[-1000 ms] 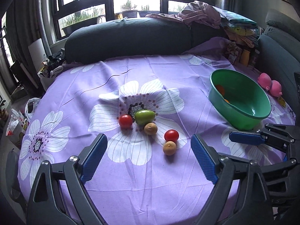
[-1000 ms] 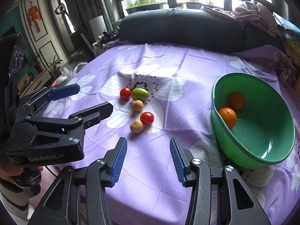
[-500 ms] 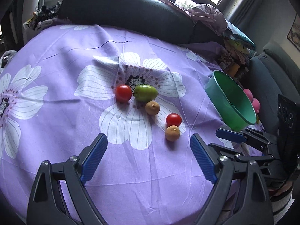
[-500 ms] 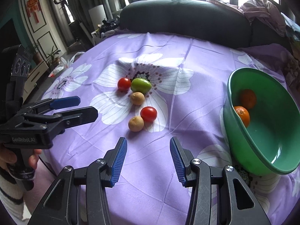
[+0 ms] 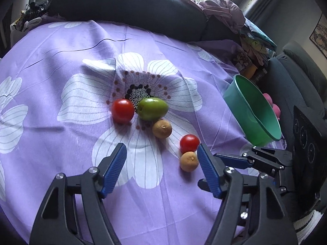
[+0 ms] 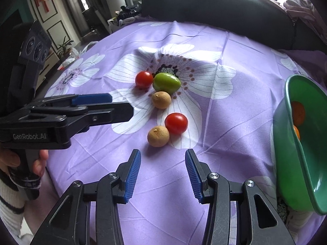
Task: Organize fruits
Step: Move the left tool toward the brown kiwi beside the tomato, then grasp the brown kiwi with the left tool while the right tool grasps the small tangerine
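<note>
Left wrist view: left gripper (image 5: 161,155) was closing, nothing between its jaws, fruits sat just ahead on the purple cloth (image 5: 61,143). Right wrist view: right gripper (image 6: 162,159) gaped empty near the tan fruit (image 6: 158,136); green bowl (image 6: 296,163) at right held oranges (image 6: 298,113).

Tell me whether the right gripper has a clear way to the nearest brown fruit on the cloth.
Probably yes. The right gripper has open jaws pointing at the brown fruit, with only bare purple cloth between. The red tomato touches its far side, so it may get nudged.
</note>
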The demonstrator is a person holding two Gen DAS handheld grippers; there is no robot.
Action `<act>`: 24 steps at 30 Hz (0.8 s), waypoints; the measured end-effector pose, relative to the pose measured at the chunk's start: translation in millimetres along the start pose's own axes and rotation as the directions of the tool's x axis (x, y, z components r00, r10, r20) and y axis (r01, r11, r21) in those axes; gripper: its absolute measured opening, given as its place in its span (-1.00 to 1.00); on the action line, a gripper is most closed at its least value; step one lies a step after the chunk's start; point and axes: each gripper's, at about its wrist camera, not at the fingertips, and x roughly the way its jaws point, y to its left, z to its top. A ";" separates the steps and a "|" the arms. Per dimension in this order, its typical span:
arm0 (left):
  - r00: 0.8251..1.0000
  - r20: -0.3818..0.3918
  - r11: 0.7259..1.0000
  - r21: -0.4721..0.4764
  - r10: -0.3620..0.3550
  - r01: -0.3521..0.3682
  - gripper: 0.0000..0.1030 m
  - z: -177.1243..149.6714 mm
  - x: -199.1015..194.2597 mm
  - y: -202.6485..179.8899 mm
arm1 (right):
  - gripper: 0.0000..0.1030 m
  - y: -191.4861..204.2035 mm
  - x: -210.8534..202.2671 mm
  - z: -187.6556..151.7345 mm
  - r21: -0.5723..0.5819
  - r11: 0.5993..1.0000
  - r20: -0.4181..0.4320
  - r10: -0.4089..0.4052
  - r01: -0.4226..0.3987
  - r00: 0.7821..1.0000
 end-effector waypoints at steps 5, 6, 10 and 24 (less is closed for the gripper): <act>0.997 -0.063 0.997 0.065 0.049 -0.045 0.08 15.2 28.3 -2.8 | -0.07 5.9 16.9 10.0 -0.039 0.999 -0.042 0.006 -0.008 0.999; 0.996 -0.072 0.996 0.072 0.053 -0.048 0.04 17.0 33.2 -2.7 | -0.09 6.5 19.7 11.9 -0.045 0.999 -0.049 0.008 -0.010 0.999; 0.992 -0.123 0.998 0.054 0.026 -0.019 -0.11 22.4 45.4 -0.3 | -0.13 6.9 28.9 18.3 -0.060 0.998 -0.068 0.002 -0.007 0.998; 0.988 -0.124 0.990 0.123 0.091 -0.076 -0.47 27.7 57.1 -10.7 | -0.43 -1.9 33.9 22.1 -0.062 0.998 -0.065 0.014 -0.018 0.998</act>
